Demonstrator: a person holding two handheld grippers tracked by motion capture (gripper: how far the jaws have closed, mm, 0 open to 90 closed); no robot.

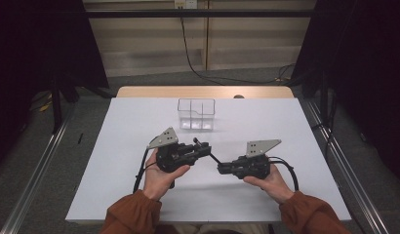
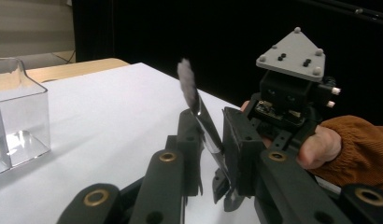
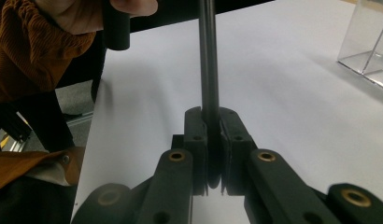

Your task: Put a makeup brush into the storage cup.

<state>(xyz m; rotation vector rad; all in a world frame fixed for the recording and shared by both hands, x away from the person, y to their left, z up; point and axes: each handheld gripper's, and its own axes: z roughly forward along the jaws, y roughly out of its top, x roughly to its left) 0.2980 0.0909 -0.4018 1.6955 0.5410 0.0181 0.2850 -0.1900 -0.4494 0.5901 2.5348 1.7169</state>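
We see a thin dark brush (image 2: 206, 126) with a grey tuft at its tip, held in the air above the white worktop (image 1: 139, 126), between the two grippers. The right gripper (image 1: 221, 168) is clamped on its handle, with the jaws almost together. The left gripper (image 1: 204, 145) has its jaws narrow around the other end; in the left gripper view the brush stands tilted between them. A clear box (image 1: 196, 114) stands farther back on the worktop, apart from both hands.
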